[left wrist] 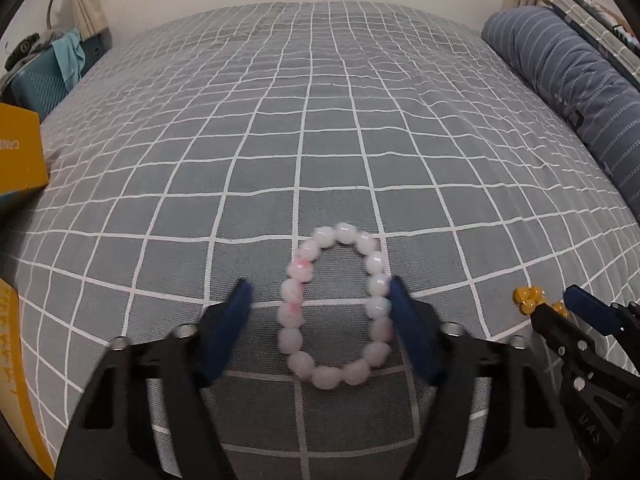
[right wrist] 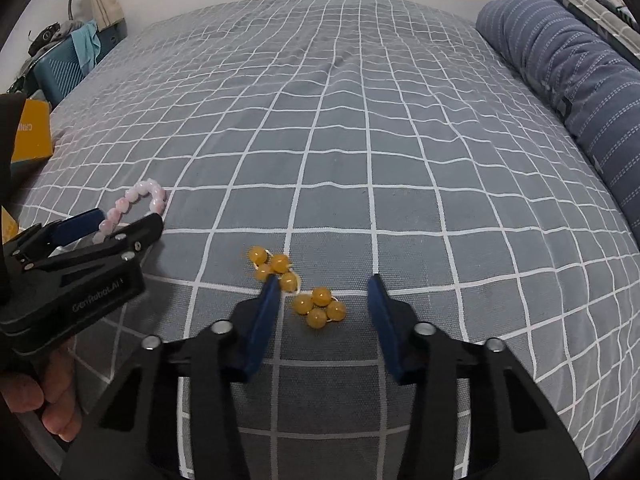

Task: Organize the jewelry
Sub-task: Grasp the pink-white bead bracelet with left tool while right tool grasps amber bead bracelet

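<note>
A pink-white bead bracelet (left wrist: 334, 308) lies flat on the grey checked bedspread (left wrist: 320, 120). My left gripper (left wrist: 320, 300) is open, its blue fingers on either side of the bracelet; the right finger touches the beads. An amber bead bracelet (right wrist: 298, 286) lies bunched on the bedspread (right wrist: 360, 140). My right gripper (right wrist: 324, 292) is open around it, the left finger over some beads. The amber beads (left wrist: 528, 300) and right gripper (left wrist: 560, 312) show at the far right of the left wrist view. The pink bracelet (right wrist: 136, 204) and left gripper (right wrist: 120, 224) show at left in the right wrist view.
A yellow box (left wrist: 20, 152) sits at the bed's left edge, also seen in the right wrist view (right wrist: 32, 132). A blue striped bolster (left wrist: 580, 92) lies along the right side. A teal suitcase (left wrist: 36, 88) stands beyond the bed at left.
</note>
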Tool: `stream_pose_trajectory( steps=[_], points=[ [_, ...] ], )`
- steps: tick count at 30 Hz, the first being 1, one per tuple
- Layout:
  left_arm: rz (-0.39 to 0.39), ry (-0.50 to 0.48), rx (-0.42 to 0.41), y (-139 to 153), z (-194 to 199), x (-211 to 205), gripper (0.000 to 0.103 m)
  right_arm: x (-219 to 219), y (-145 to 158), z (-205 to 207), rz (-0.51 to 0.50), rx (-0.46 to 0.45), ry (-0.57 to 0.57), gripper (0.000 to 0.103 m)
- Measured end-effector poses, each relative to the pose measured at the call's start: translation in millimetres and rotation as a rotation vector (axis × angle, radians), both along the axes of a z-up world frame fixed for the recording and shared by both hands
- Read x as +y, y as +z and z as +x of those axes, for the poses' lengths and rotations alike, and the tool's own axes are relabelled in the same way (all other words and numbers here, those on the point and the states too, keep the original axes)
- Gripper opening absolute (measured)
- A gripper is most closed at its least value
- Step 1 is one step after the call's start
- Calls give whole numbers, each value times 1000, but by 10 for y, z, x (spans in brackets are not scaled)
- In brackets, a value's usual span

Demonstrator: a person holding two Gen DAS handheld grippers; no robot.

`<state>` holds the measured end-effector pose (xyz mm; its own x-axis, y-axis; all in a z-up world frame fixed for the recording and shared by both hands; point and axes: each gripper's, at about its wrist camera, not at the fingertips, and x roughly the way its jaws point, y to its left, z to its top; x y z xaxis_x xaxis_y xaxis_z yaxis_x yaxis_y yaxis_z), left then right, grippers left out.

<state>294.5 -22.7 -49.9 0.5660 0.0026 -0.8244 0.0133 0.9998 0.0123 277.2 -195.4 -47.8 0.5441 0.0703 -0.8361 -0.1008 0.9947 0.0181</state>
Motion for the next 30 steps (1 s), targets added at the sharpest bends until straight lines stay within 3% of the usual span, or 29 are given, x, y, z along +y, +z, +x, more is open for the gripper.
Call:
stream_pose_trajectory(
  steps=[1, 2, 3, 5, 6, 30],
  points=[
    [4, -1, 0, 12, 0, 2, 46, -4, -2, 0, 6, 3, -1, 23],
    [9, 0, 0, 23, -6, 3, 29, -5, -4, 0, 6, 6, -2, 18],
    [7, 3, 2, 33, -13, 12, 21, -16, -3, 9, 7, 7, -3, 17],
    [-22, 6, 13, 56, -22, 48, 19, -32, 22, 2, 19, 3, -12, 9],
    [-28, 8, 14, 70, -25, 64, 11, -37, 31, 1, 23, 4, -13, 9],
    [-33, -15, -13, 418, -358, 74, 11, -51, 361, -138, 39, -86, -32, 9]
  ],
)
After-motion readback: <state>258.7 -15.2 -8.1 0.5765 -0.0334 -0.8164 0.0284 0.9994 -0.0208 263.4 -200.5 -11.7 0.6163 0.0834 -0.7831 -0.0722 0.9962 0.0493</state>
